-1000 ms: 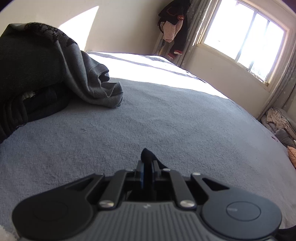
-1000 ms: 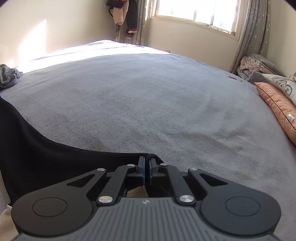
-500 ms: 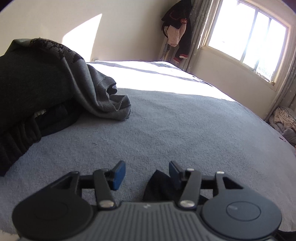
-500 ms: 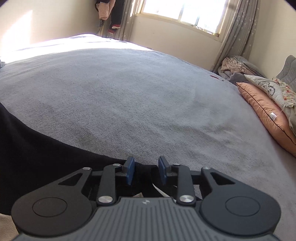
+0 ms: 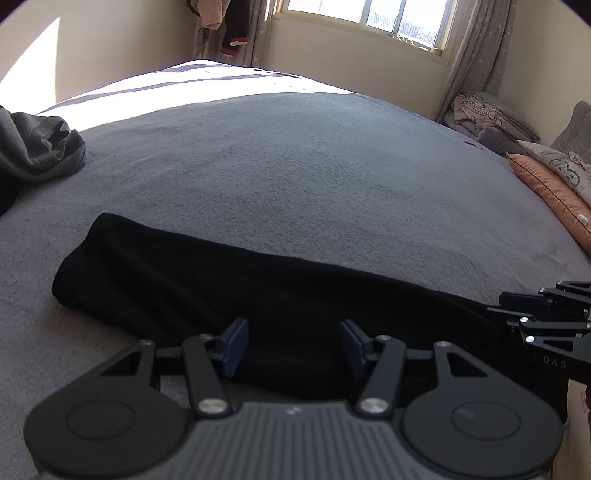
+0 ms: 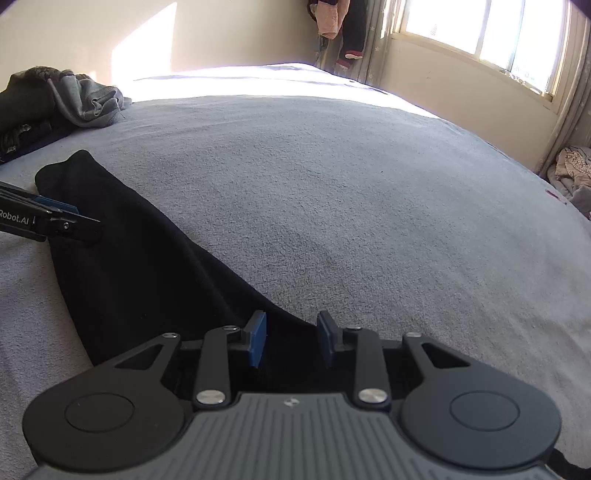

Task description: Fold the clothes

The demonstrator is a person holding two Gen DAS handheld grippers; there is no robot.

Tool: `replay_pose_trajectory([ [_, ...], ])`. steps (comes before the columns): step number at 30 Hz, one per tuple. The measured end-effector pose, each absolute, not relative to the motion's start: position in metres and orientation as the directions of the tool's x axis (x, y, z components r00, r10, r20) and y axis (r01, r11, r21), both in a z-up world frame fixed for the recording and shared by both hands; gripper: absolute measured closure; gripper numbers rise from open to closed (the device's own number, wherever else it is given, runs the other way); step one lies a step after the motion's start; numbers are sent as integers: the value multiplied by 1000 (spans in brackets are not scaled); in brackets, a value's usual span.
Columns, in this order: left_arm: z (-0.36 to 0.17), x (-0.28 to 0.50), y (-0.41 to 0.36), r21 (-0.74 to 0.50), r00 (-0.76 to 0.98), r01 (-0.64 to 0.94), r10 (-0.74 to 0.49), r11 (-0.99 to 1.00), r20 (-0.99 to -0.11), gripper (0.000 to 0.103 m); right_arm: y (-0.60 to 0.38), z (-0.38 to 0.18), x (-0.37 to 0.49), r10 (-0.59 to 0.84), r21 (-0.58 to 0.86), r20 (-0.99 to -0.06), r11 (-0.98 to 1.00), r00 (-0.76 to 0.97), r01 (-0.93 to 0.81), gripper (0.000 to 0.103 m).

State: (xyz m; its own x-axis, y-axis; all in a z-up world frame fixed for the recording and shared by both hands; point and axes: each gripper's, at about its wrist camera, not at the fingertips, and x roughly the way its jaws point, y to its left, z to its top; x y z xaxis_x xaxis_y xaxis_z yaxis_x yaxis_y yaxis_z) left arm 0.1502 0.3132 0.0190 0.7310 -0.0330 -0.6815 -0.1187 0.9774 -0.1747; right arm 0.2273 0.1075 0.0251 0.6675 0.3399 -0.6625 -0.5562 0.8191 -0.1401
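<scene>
A black garment [image 5: 207,280] lies folded in a long flat strip on the grey bed cover [image 5: 295,166]; it also shows in the right wrist view [image 6: 140,266]. My left gripper [image 5: 293,345] is open, its blue pads apart just above the garment's near edge, holding nothing. My right gripper [image 6: 293,339] is open over the garment's other end, also empty. The right gripper shows at the right edge of the left wrist view [image 5: 546,317]. The left gripper shows at the left edge of the right wrist view [image 6: 48,221].
A pile of grey and dark clothes [image 6: 55,99] lies at the bed's far left, also in the left wrist view [image 5: 37,147]. An orange pillow [image 5: 550,192] and more bedding [image 5: 480,118] lie at the right. A window and hanging clothes [image 6: 343,29] are beyond.
Both grippers have opened and let go of the black garment. They have lifted back, and the garment now lies flat on the bed as a long strip.
</scene>
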Motion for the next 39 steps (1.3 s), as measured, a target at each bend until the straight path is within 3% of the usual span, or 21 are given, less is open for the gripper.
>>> replay_pose_trajectory([
  [3, 19, 145, 330, -246, 723, -176, -45, 953, -690, 58, 110, 30, 234, 363, -153, -660, 792, 658, -591, 71],
  [5, 17, 146, 330, -219, 721, -164, -35, 962, -692, 62, 116, 30, 237, 374, -168, -675, 762, 636, -626, 71],
  [15, 20, 140, 324, -182, 703, -159, -19, 970, -711, 63, 129, 33, 229, 457, -151, -685, 672, 568, -725, 72],
  [22, 19, 139, 326, -183, 703, -154, -23, 971, -711, 65, 139, 29, 229, 449, -169, -709, 642, 545, -748, 101],
  [26, 19, 137, 327, -178, 700, -158, -17, 971, -714, 70, 137, 44, 235, 407, -204, -652, 719, 640, -665, 102],
  [30, 21, 135, 327, -169, 697, -161, -9, 972, -717, 72, 141, 34, 240, 377, -232, -674, 709, 636, -666, 102],
  [35, 19, 134, 337, -236, 707, -177, -43, 956, -706, 73, 143, 25, 241, 371, -219, -682, 720, 631, -659, 101],
  [39, 23, 133, 355, -328, 723, -222, -70, 918, -687, 73, 137, 46, 239, 444, -131, -626, 750, 641, -648, 96],
])
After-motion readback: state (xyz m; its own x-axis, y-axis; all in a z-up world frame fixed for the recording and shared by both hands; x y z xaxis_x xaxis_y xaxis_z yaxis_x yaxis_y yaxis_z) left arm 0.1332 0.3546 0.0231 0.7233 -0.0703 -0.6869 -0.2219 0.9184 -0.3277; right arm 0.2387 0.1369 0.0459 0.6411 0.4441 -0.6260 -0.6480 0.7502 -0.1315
